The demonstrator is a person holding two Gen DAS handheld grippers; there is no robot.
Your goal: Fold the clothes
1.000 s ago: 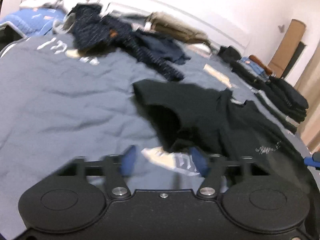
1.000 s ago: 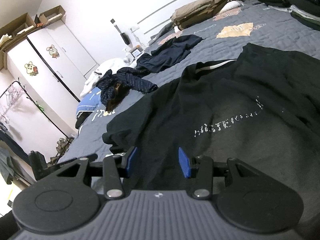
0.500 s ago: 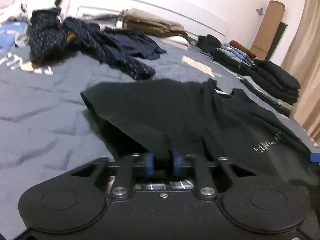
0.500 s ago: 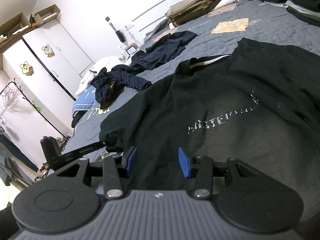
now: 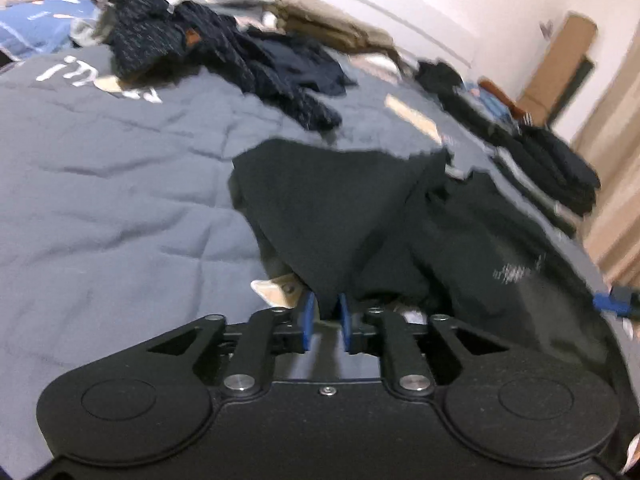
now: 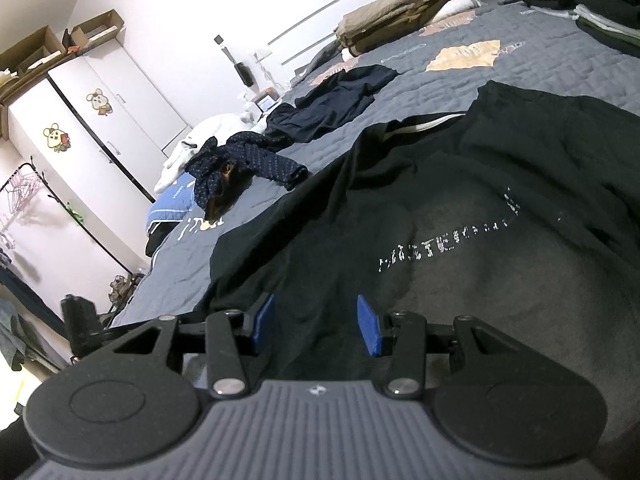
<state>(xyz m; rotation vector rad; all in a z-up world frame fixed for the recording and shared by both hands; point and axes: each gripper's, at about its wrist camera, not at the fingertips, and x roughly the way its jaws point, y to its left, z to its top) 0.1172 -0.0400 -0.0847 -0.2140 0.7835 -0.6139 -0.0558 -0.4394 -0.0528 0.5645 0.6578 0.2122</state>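
A black T-shirt (image 5: 360, 208) with pale chest lettering lies spread on the grey-blue bed cover (image 5: 100, 200). My left gripper (image 5: 326, 312) has the shirt's near left edge pinched between its blue pads, and the cloth rises to them in a tent. Its jaws are opening. In the right wrist view the same T-shirt (image 6: 440, 184) fills the middle. My right gripper (image 6: 316, 322) stands open low over its near hem, pads wide apart with nothing pinched. The right gripper's blue tip (image 5: 612, 302) shows at the left view's right edge.
A dark dotted garment (image 6: 248, 160) and a navy one (image 6: 340, 100) lie crumpled farther up the bed. Folded stacks (image 5: 552, 164) line the right side, and brown folded clothes (image 6: 400, 24) sit by the headboard. A white wardrobe (image 6: 100, 128) stands left of the bed.
My left gripper went from open over the cover to pinching the shirt's edge, then drew it back so the cloth tents. The right gripper stayed put.
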